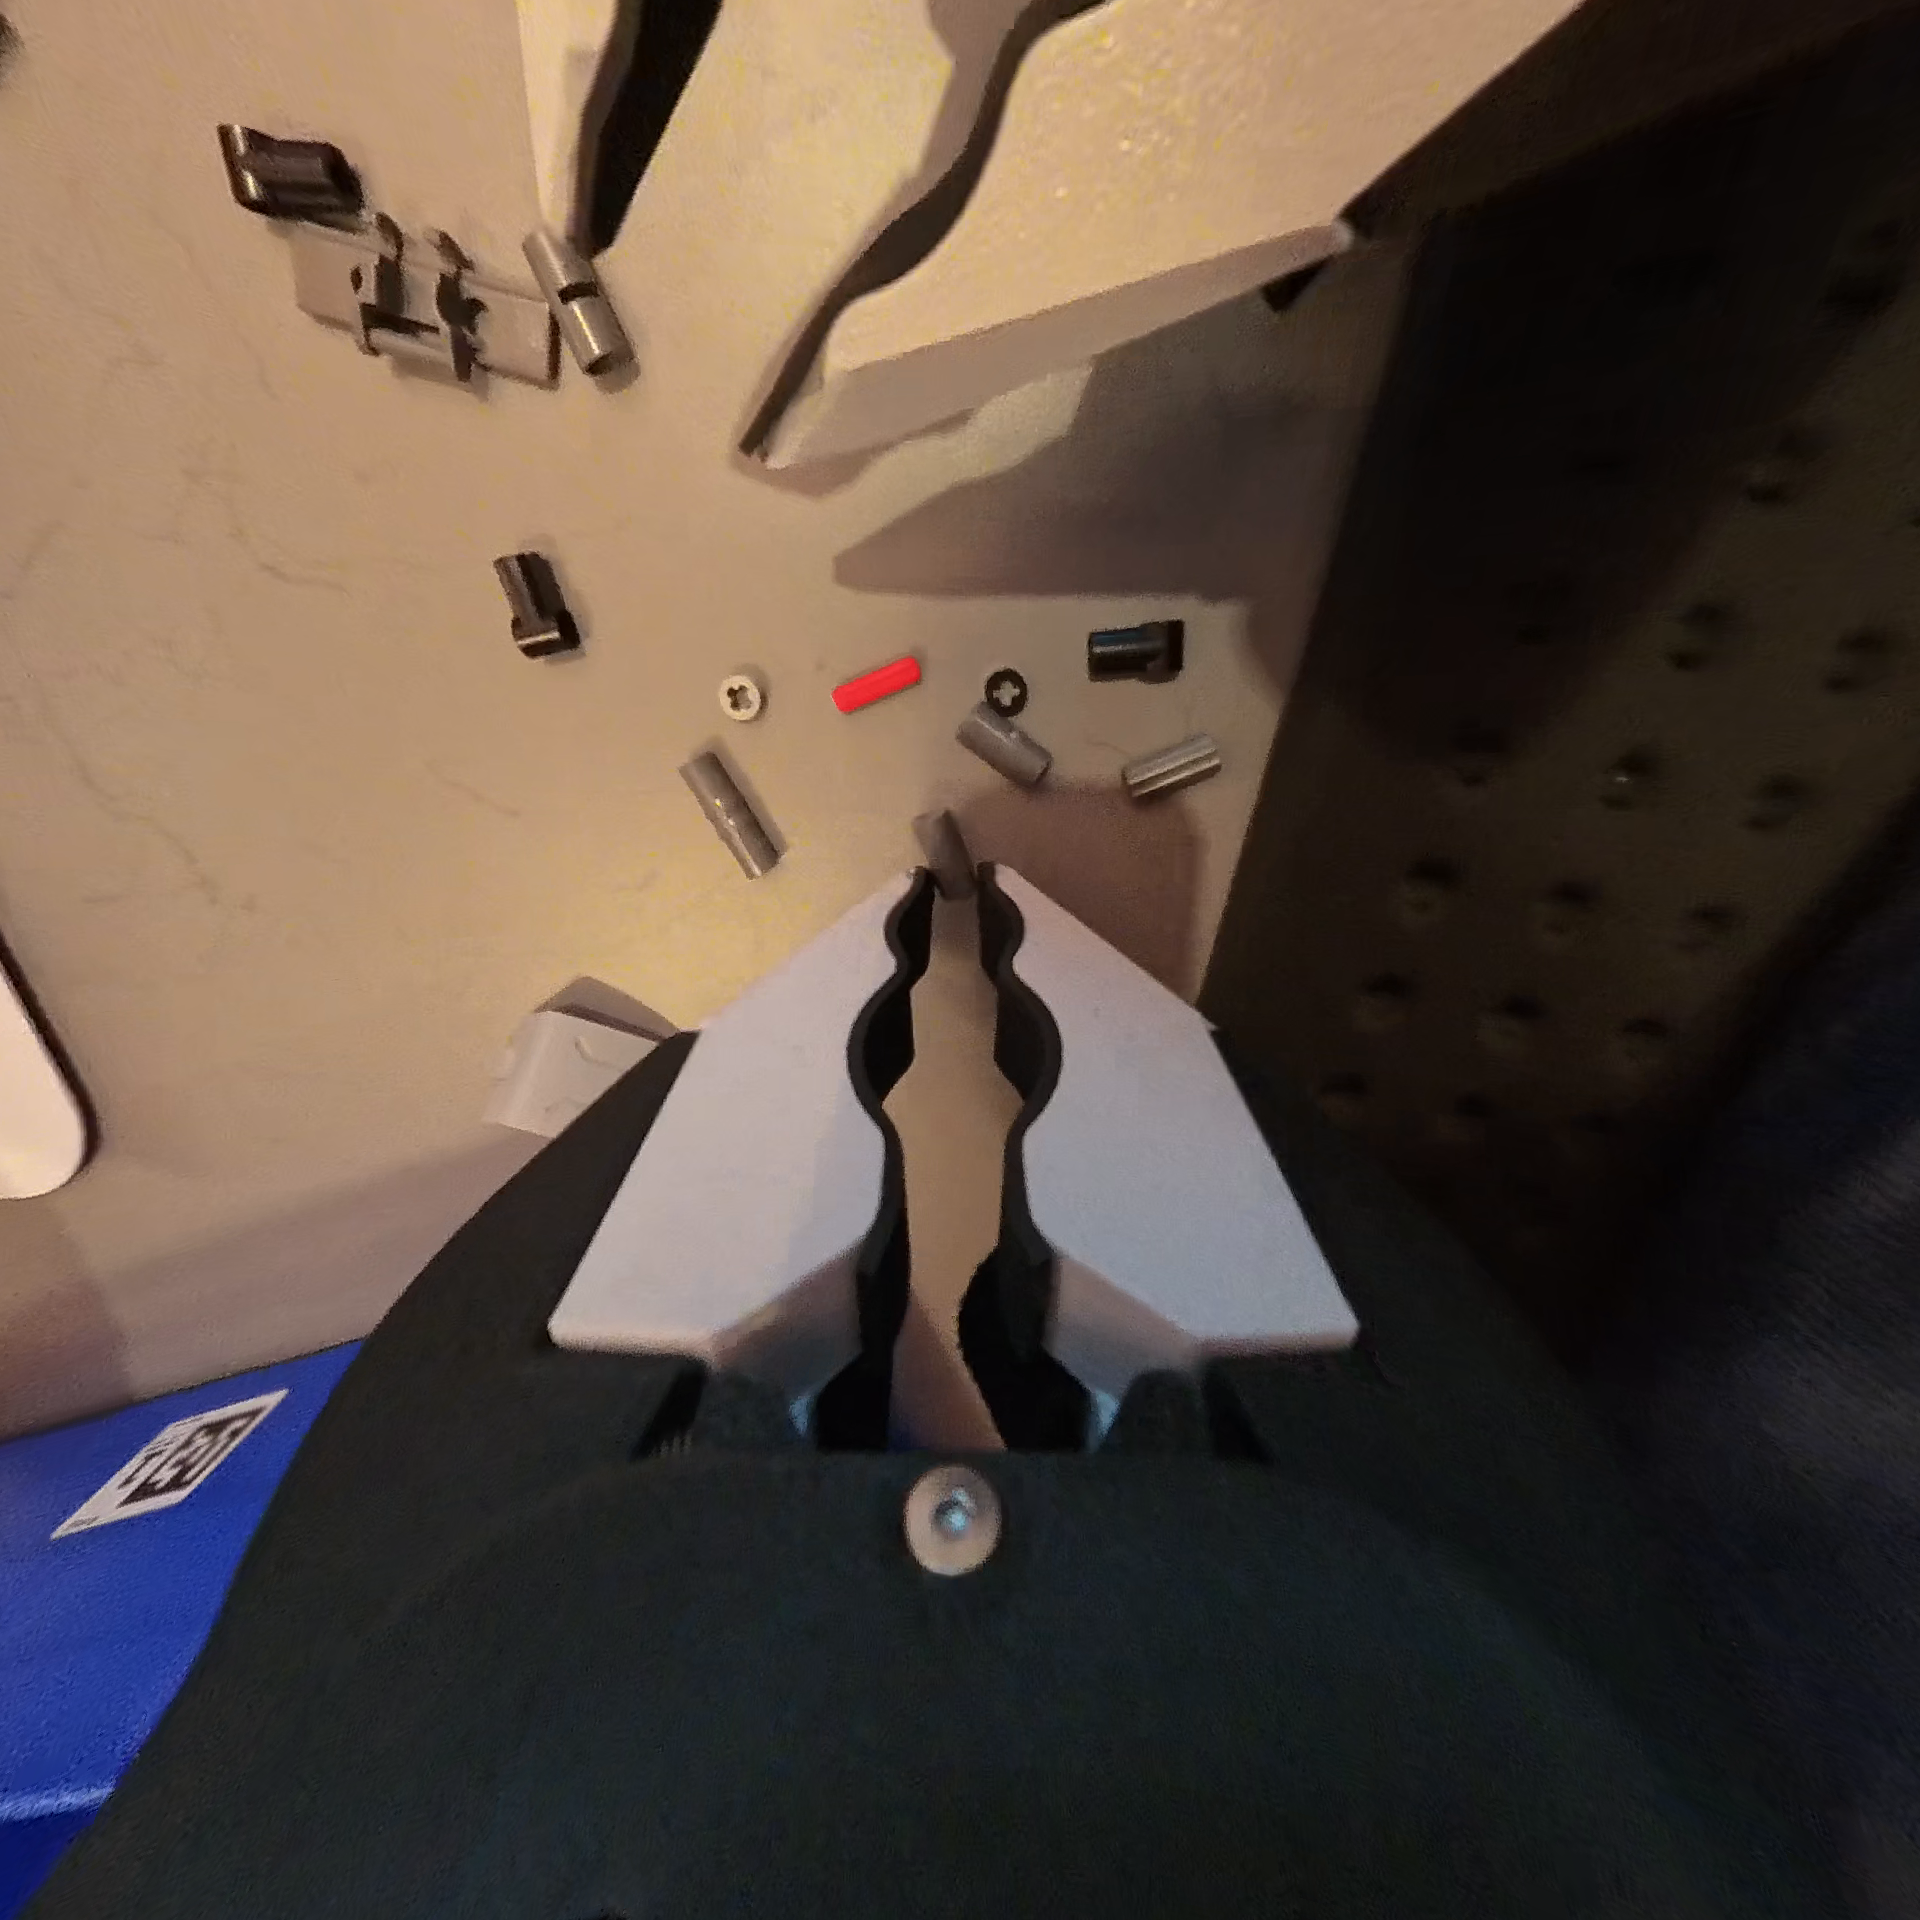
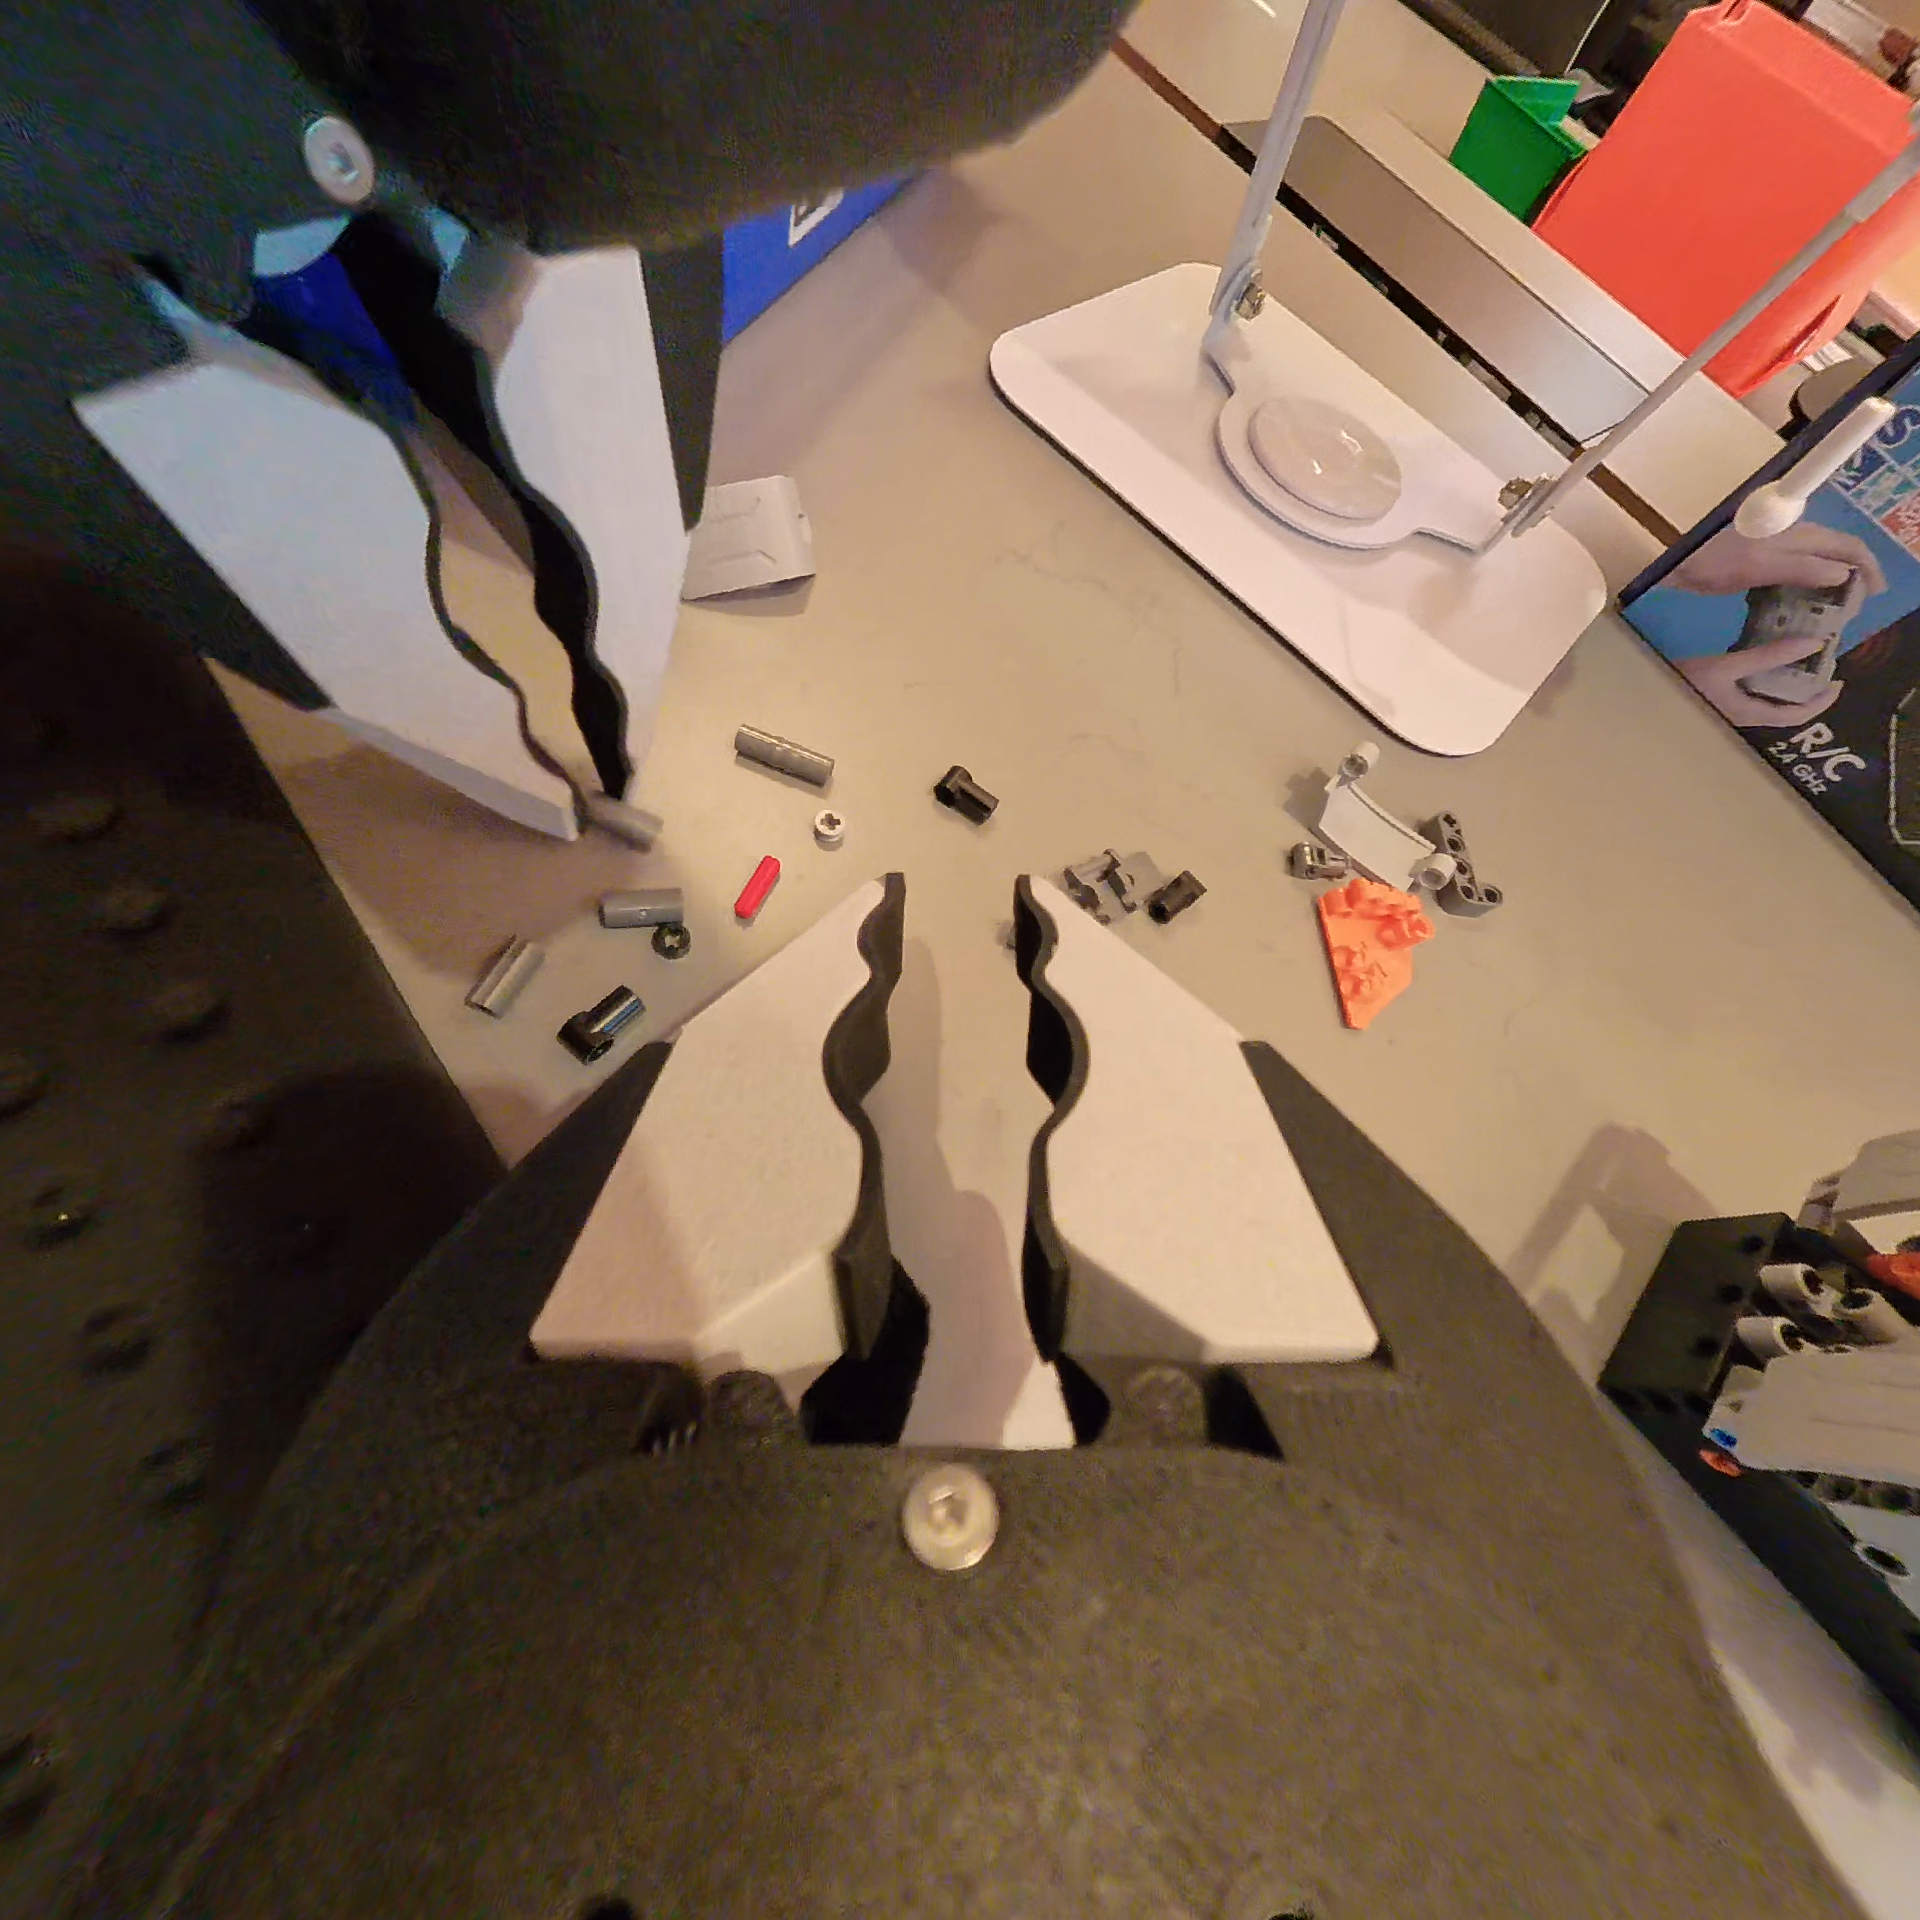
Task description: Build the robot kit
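Fingertips of the left gripper [image 1: 951, 878] pinch a short grey connector pin [image 1: 948, 847] low against the beige tabletop [image 1: 260, 623], its long axis running forward past the tips; the right gripper [image 2: 961, 894] hangs spread and empty, farther off; the pin's rear end is hidden between the pads.

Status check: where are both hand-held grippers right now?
Left hand-held gripper shut on small grey pin, tips at the table. Right hand-held gripper open, empty, above the table. Red pin and grey sleeve lie nearby.
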A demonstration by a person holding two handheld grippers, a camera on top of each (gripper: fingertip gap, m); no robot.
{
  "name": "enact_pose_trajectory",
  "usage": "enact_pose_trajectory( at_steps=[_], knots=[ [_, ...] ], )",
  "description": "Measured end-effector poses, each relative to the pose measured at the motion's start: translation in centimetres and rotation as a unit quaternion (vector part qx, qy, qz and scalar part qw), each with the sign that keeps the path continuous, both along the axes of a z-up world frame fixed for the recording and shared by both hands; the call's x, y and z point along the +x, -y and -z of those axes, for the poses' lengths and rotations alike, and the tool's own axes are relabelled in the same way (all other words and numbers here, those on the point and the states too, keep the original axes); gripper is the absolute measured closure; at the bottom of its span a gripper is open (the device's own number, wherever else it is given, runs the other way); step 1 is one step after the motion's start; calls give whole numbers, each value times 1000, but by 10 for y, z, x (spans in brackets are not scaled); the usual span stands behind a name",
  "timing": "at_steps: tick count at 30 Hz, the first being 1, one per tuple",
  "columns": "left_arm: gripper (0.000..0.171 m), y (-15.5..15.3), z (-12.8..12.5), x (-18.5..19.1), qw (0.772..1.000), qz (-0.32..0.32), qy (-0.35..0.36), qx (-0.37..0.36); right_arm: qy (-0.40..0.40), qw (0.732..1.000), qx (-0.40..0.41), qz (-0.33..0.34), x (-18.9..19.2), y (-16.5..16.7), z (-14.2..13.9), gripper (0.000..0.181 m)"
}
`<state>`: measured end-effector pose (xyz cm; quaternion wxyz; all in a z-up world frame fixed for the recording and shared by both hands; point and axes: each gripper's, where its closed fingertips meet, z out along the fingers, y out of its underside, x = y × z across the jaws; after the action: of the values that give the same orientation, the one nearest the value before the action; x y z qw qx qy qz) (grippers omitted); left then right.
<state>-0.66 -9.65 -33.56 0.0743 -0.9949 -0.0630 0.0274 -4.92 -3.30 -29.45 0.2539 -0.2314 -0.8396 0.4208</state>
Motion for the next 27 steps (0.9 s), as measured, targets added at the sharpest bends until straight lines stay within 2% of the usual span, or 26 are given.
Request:
enact_pose_trajectory(
  at_steps=[6,9,10,12,13,14,16,19,21,23,25,27],
  knots=[
    [152,0,1,6,1000,-13,-4,9,10,1000,-2,-6,0,1,2,163],
    [154,10,-21,16,998,3,39,42,17,1000,-14,-2,-1,0,1,164],
    [155,13,-32,18,997,7,48,64,20,1000,-19,-1,-2,0,1,164],
    [156,22,-58,31,986,-1,111,121,26,999,-25,3,-3,-2,1,164],
    [158,31,-69,30,984,-8,115,139,29,999,-27,4,-3,-2,1,164],
    [160,45,-76,20,985,-28,91,144,31,999,-28,3,-3,-2,1,164],
    [160,72,-92,9,977,-79,96,176,33,999,-25,1,-3,-1,2,164],
    [159,129,-109,-20,965,-167,58,195,36,999,-18,-5,-1,1,5,164],
    [157,177,-109,-38,958,-230,29,168,37,999,-18,-6,-2,1,6,163],
    [148,213,-111,-45,942,-291,48,161,41,999,-19,-5,-2,1,7,163],
    [148,242,-109,-54,936,-315,43,150,44,999,-20,-4,-3,1,7,163],
    [144,258,-103,-54,936,-323,60,129,45,999,-20,-4,-3,1,8,163]
  ],
)
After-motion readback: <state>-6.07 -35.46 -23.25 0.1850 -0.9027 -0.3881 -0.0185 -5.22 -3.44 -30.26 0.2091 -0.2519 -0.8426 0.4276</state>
